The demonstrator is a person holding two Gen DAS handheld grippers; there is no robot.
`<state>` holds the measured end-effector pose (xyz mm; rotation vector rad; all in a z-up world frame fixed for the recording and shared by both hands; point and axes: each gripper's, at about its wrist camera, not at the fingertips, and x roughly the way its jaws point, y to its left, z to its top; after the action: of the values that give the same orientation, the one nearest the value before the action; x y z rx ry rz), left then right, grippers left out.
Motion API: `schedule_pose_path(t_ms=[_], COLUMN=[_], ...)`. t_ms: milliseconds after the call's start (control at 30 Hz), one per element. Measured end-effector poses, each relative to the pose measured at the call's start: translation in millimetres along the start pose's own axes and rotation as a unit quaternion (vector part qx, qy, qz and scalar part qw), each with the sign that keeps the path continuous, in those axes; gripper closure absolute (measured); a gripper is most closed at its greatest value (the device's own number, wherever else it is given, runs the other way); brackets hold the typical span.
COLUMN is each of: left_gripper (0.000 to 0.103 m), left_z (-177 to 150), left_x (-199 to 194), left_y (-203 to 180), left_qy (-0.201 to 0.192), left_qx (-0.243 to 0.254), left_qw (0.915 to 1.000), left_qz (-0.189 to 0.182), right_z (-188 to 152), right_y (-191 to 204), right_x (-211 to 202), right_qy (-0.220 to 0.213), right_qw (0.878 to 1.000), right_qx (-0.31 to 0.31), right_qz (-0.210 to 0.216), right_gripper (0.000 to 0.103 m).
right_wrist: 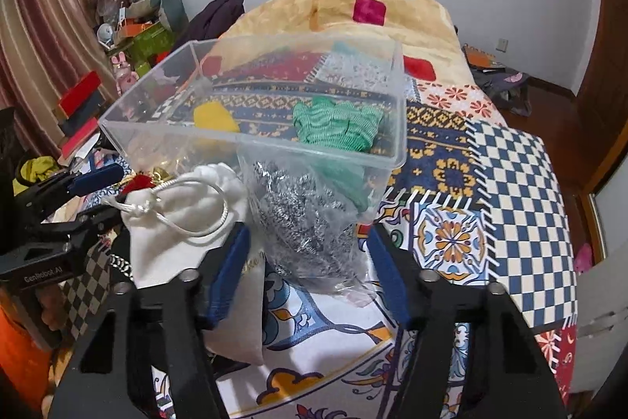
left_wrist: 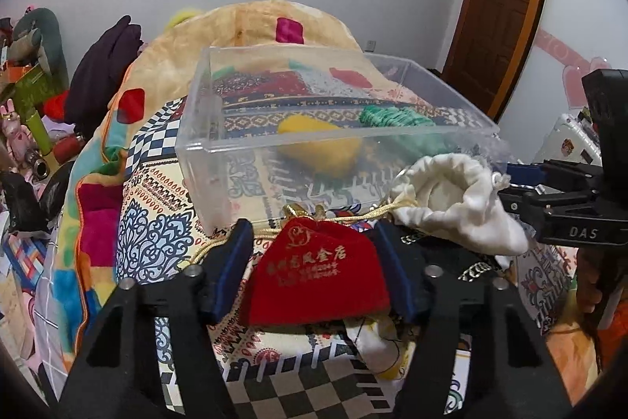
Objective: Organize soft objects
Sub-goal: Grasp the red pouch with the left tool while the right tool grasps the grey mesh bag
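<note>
On the bed: one clear box [right_wrist: 251, 140], two items inside.
Pouches: one red [left_wrist: 320, 277], one white [right_wrist: 184, 218].
Your left hand-held gripper [left_wrist: 314, 262]: spread around the red pouch, released.
Your right hand-held gripper [right_wrist: 310, 269]: released.

Red velvet pouch [left_wrist: 318, 277]: gold emblem and Chinese characters, partly legible as "凤金店"; smaller gold lines beneath, illegible. Right gripper [left_wrist: 506, 185] body: "DAS". Left gripper [right_wrist: 100, 197] body: "GenRobot.AI". White drawstring pouch [right_wrist: 184, 222]: gold script, too hidden to read.
</note>
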<state>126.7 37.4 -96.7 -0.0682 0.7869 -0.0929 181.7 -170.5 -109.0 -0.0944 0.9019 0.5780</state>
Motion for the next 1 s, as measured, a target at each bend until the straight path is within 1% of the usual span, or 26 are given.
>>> schedule_pose_path(t_ms=[33, 67, 100, 133, 200, 300, 467, 533, 600, 700, 1000], left_gripper=[0.049, 0.052, 0.053, 0.053, 0.056, 0.061, 0.073, 0.076, 0.081, 0.083, 0.084], left_z=[-0.7, -1.6, -2.6, -3.2, -4.6, -7.9, -14.1, -15.4, -15.4, -13.3, 5.8], left_x=[1.6, 2.8, 3.0, 2.9, 2.2, 0.6, -8.7, -13.2, -18.5, -28.1, -69.8], left_y=[-0.4, -0.3, -0.1, 0.3, 1.8, 4.5, 5.4, 6.9, 9.4, 11.1, 3.5], left_qy=[0.005, 0.008, 0.01, 0.01, 0.011, 0.013, 0.008, 0.004, -0.002, -0.009, -0.066], left_qx=[0.0, 0.0, -0.001, -0.003, -0.008, -0.015, -0.013, -0.015, -0.02, -0.021, -0.008], left_qw=[1.0, 0.9999, 0.9999, 0.9999, 0.9999, 0.9998, 0.9999, 0.9999, 0.9998, 0.9997, 0.9978], left_qz=[-0.003, -0.006, -0.006, -0.006, -0.008, -0.008, 0.003, 0.003, 0.003, -0.002, -0.009], right_z=[-0.8, -1.5, -2.4, -2.9, -2.9, -3.2, -1.0, 0.3, 1.1, 3.1, 13.5], right_y=[0.7, 1.1, 1.8, 2.8, 3.8, 2.8, 2.7, 4.7, 5.7, 7.3, 13.1], right_x=[2.0, 3.6, 4.1, 3.4, 0.4, -4.9, -18.8, -24.6, -32.8, -43.0, -66.9], right_qy=[0.004, 0.007, 0.007, 0.005, -0.001, -0.007, -0.027, -0.036, -0.047, -0.061, -0.106], right_qw=[1.0, 1.0, 1.0, 1.0, 1.0, 1.0, 1.0, 0.999, 0.999, 0.998, 0.994], right_qx=[-0.001, -0.002, -0.004, -0.007, -0.009, -0.009, -0.011, -0.012, -0.014, -0.015, -0.024], right_qz=[0.003, 0.003, 0.002, 0.001, -0.001, 0.002, 0.007, 0.008, 0.009, 0.012, 0.014], right_gripper=[0.057, 0.063, 0.067, 0.069, 0.077, 0.083, 0.086, 0.086, 0.086, 0.086, 0.086])
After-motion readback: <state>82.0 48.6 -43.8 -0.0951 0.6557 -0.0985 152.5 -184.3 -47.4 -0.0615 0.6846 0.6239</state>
